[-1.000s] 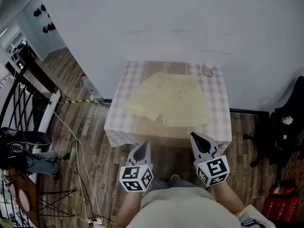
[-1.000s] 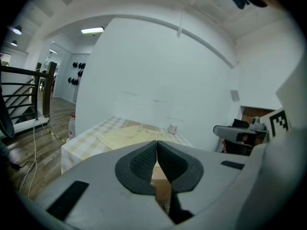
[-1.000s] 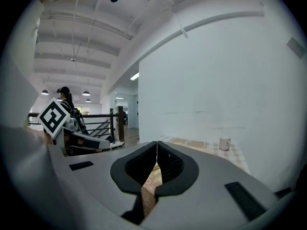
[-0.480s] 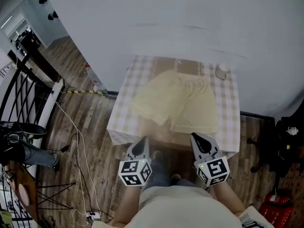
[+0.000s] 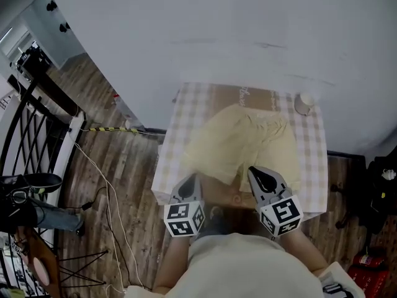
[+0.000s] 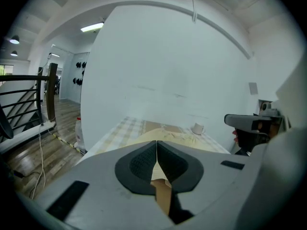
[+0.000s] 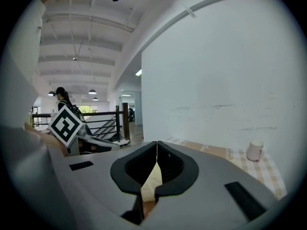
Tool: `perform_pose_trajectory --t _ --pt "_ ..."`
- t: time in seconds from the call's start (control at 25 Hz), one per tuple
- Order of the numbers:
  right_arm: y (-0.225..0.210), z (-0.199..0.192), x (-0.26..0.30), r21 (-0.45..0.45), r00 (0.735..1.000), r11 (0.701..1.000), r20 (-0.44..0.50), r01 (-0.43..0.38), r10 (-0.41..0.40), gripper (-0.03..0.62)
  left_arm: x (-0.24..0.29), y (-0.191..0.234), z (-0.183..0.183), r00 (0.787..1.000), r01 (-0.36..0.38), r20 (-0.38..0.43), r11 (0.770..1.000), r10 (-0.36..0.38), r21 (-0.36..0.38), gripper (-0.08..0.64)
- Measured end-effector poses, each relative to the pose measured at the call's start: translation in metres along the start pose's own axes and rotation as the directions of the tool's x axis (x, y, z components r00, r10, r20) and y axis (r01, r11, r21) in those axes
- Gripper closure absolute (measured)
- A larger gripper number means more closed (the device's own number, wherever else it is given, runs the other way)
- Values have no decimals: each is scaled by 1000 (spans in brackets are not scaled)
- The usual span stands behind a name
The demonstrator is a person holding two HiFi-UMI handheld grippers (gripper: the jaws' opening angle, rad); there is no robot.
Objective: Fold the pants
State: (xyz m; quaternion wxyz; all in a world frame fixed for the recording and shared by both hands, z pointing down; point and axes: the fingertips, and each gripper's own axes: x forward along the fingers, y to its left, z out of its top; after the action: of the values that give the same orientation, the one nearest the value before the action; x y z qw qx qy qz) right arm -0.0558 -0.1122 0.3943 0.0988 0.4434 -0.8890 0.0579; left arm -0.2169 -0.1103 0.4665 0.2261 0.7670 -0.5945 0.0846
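Observation:
Pale yellow shorts (image 5: 239,140) lie spread flat on a small table with a checked cloth (image 5: 175,143), waistband toward the far right. They also show in the left gripper view as a yellow sheet (image 6: 180,140) beyond the jaws. My left gripper (image 5: 188,182) hovers over the table's near edge at the shorts' near left leg, jaws shut with nothing between them. My right gripper (image 5: 258,173) hangs over the shorts' near right part, also shut and empty. Both grippers are above the cloth, not touching it as far as I can tell.
A white cup (image 5: 304,102) stands at the table's far right corner, also in the right gripper view (image 7: 254,150). A white wall runs behind the table. A black railing (image 5: 25,123), cables (image 5: 105,185) and wooden floor lie to the left; a dark chair (image 5: 384,179) is at the right.
The table and shorts have come closer and lower in the head view. Both shut grippers now reach over the table's near edge, where before they hung short of it.

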Motion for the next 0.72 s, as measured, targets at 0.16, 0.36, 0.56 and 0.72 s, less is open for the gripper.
perform_pose_trajectory --t 0.16,0.36,0.56,0.72 --pt "1 1 29 28 1000 999 -10 19 -19 591 23 24 6 1000 13 -26 1000 -12 18 555" --pt "0 -4 56 42 998 998 -37 42 -41 591 50 60 2 998 1 -63 1000 0 26 555" --pt "0 -11 77 45 996 997 -62 64 -62 591 73 95 -21 990 -3 -138 999 7 32 555" --pt "2 -15 89 28 995 997 -83 65 -63 591 90 115 -36 980 3 -199 999 7 50 554"
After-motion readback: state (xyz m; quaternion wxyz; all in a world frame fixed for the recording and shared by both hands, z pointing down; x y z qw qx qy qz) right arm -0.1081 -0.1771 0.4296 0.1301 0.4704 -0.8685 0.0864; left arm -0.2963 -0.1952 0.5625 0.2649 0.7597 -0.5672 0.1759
